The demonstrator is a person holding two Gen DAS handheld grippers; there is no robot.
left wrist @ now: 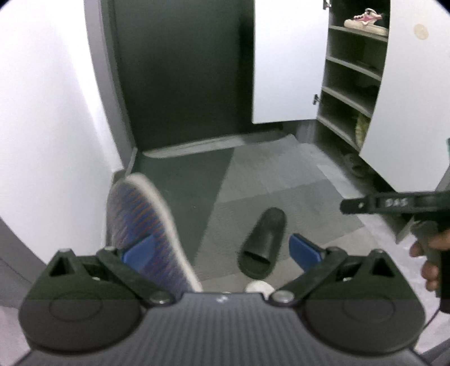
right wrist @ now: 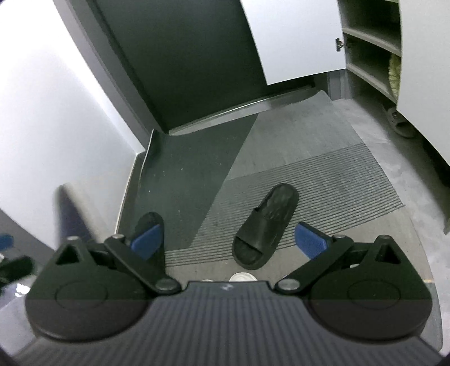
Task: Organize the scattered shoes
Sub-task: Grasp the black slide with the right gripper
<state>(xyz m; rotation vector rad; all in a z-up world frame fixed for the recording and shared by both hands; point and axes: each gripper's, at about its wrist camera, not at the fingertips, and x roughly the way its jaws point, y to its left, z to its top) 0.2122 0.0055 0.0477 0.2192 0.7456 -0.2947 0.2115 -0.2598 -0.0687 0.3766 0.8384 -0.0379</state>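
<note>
Left gripper spread wide, striped shoe lying against its left blue pad, grip unclear. Right gripper wide open, empty. Black slide sandal on floor mat, well short of shoe cabinet.

1. A black slide sandal lies flat on the grey ribbed mat, toe pointing away.
2. A blue-and-orange patterned shoe with a white rim is tilted, sole showing, at the left wall.
3. A pink-and-white sneaker sits on the top cabinet shelf.
</note>
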